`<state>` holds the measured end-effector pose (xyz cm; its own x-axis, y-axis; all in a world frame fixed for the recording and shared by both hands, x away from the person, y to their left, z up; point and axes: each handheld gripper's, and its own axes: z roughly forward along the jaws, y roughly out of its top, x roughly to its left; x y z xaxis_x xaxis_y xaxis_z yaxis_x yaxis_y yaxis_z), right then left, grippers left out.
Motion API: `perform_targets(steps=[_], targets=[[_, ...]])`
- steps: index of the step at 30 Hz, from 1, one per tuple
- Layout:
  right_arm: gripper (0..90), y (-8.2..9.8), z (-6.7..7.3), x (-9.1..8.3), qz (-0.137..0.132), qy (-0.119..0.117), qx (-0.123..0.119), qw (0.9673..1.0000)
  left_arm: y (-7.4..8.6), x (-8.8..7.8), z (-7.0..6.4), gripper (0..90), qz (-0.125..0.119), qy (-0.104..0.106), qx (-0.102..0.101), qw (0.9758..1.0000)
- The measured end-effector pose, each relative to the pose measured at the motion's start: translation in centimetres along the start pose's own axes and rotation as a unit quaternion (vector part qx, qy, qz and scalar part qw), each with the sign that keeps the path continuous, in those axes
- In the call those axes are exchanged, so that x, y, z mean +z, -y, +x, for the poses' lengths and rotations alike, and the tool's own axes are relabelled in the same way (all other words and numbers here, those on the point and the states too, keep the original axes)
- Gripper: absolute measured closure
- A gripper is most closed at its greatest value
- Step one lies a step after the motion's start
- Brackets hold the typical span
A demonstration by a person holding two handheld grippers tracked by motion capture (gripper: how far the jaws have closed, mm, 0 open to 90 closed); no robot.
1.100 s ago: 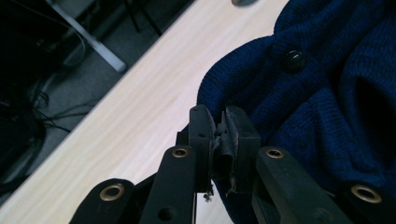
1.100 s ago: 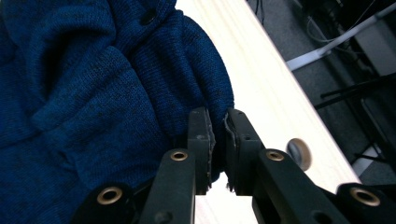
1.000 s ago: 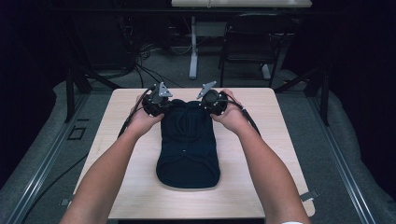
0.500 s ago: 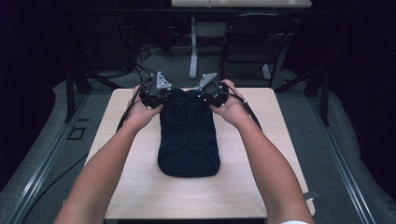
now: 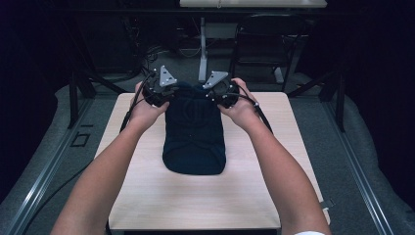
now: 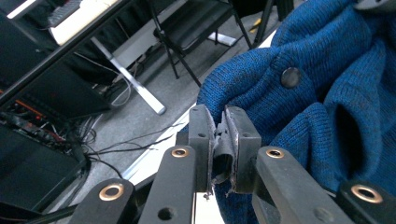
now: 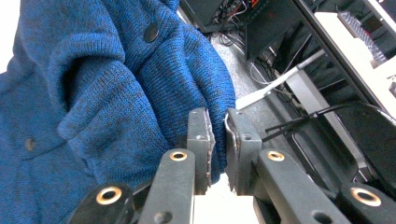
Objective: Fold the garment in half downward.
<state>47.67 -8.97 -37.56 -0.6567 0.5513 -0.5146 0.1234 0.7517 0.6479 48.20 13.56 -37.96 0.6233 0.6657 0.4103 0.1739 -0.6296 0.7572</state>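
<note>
On the table: a dark blue knitted garment, buttoned like a cardigan, lies folded into a narrow bundle on the middle of the pale wooden table.
Long axis: the bundle runs from the person's side toward the far edge, roughly square to the table's near edge.
Near end: a rounded fold lies flat on the wood, about midway across the top.
Far end: this end is lifted off the surface and hangs between the two grippers, near the table's far edge.
Left gripper: seen from above at the garment's far left corner; its grey three-cornered plate faces up.
Left grip: in the left gripper view the jaws stand narrow, clamped on a pinch of blue knit at the cloth's edge.
Right gripper: at the far right corner, level with the other and well apart from it by the width of the bundle.
Right grip: in the right gripper view the jaws are nearly together, with a fold of knit pressed between the pads.
Buttons: a dark round button shows on the knit just beyond the left jaws; another button shows beyond the right jaws.
Forearms: both reach in from the near edge, one along each side of the garment.
Beyond the table: a folding chair and cables on grey floor.
</note>
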Motion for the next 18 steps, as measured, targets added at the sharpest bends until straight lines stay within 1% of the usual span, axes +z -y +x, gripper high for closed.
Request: perform_targets(steps=[2,3,8,11,13,14,16,18], targets=[[80.9,0.2,0.2,0.0,-0.001,-0.001,-0.001,1.0,0.4,0.1,-0.3,82.1,0.002,0.005,0.003,1.0],[80.8,0.3,0.3,0.0,0.002,-0.002,-0.004,1.0,0.5,0.1,-0.4,82.1,0.002,0.005,0.005,1.0],[80.8,0.9,0.8,0.2,0.004,-0.004,-0.003,1.0,1.1,0.3,-0.9,82.1,0.005,0.01,0.002,0.9999],[80.8,1.1,1.1,0.3,0.006,-0.005,-0.008,0.9999,1.5,0.5,-1.1,82.1,0.006,0.012,0.0,0.9999],[80.8,1.2,1.2,0.3,0.006,-0.006,-0.009,0.9999,1.6,0.4,-1.2,82.1,0.006,0.017,-0.006,0.9998],[80.7,1.2,1.2,0.3,0.007,-0.007,-0.01,0.9999,1.7,0.4,-1.3,82.1,0.004,0.02,-0.014,0.9997],[80.7,1.3,1.2,0.4,0.007,-0.008,-0.012,0.9999,1.7,0.4,-1.3,82.0,0.005,0.019,-0.008,0.9998],[80.7,1.2,1.2,0.4,0.006,-0.006,-0.01,0.9999,1.5,0.3,-1.2,82.1,0.003,0.017,-0.009,0.9998]])
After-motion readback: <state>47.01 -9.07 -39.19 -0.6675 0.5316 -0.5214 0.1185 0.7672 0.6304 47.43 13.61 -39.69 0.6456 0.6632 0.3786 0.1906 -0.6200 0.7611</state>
